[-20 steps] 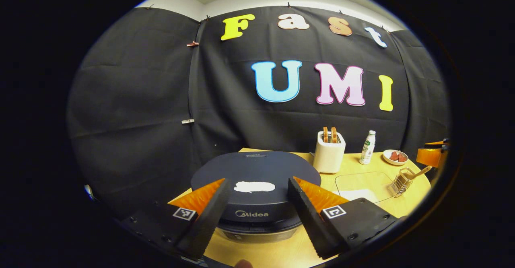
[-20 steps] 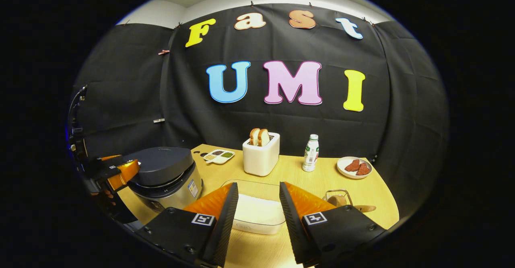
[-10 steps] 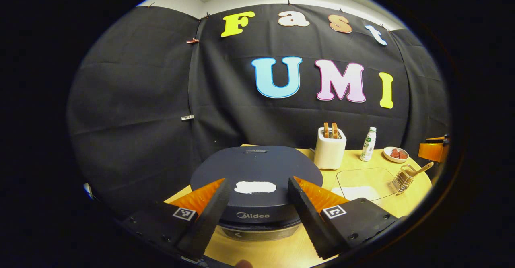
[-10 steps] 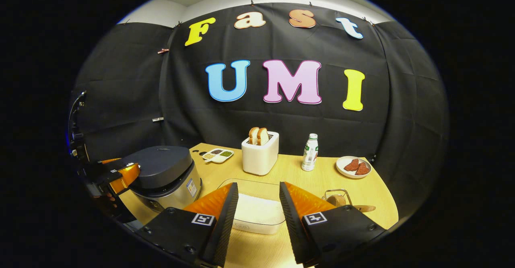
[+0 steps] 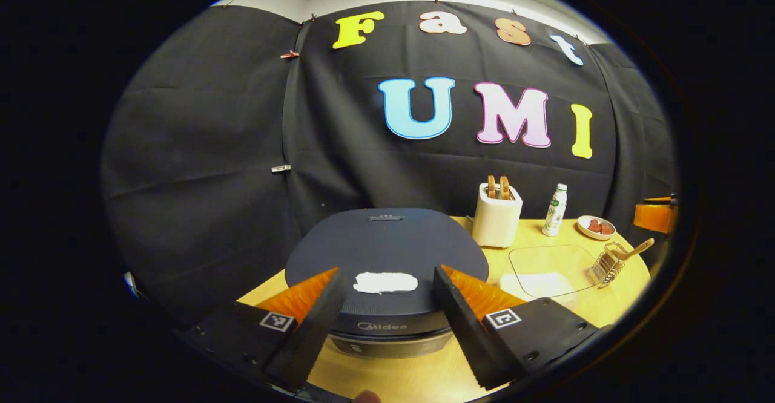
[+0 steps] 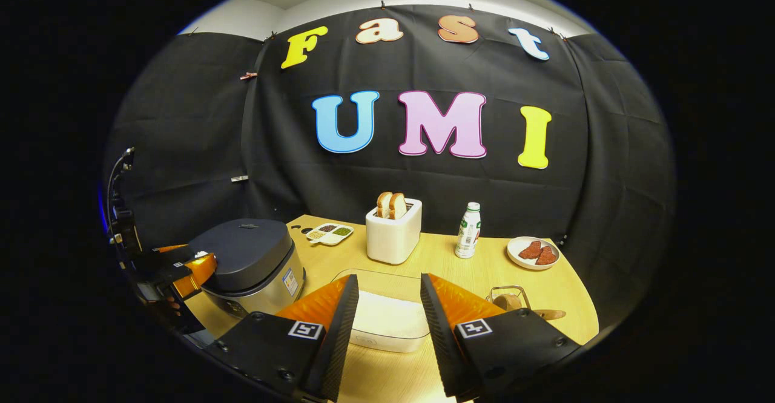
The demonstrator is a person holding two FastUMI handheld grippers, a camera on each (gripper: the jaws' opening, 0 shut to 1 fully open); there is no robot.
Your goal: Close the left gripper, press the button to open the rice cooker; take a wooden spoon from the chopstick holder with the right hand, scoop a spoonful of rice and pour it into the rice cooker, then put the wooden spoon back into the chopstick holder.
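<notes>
In the left gripper view, the left gripper [image 5: 387, 303] stands open before the closed rice cooker [image 5: 386, 252]; pressing like this, its fingers may straddle the button.

In the right gripper view, the right gripper [image 6: 387, 324] is open and empty, with the chopstick holder [image 6: 508, 299] and wooden spoon [image 6: 548, 313] at three o'clock.

In the left gripper view, the left gripper [image 5: 384, 279] pointed forward and slightly downward, its two fingers spread wide apart with nothing between them. In the right gripper view, the right gripper [image 6: 387, 297] was likewise held level and forward, its fingers parted and empty. That same view showed the left gripper [image 6: 195, 266] farther off at the left edge, with part of the hand [image 6: 172, 305] holding it dimly visible beneath; its finger spacing could not be made out there.
</notes>
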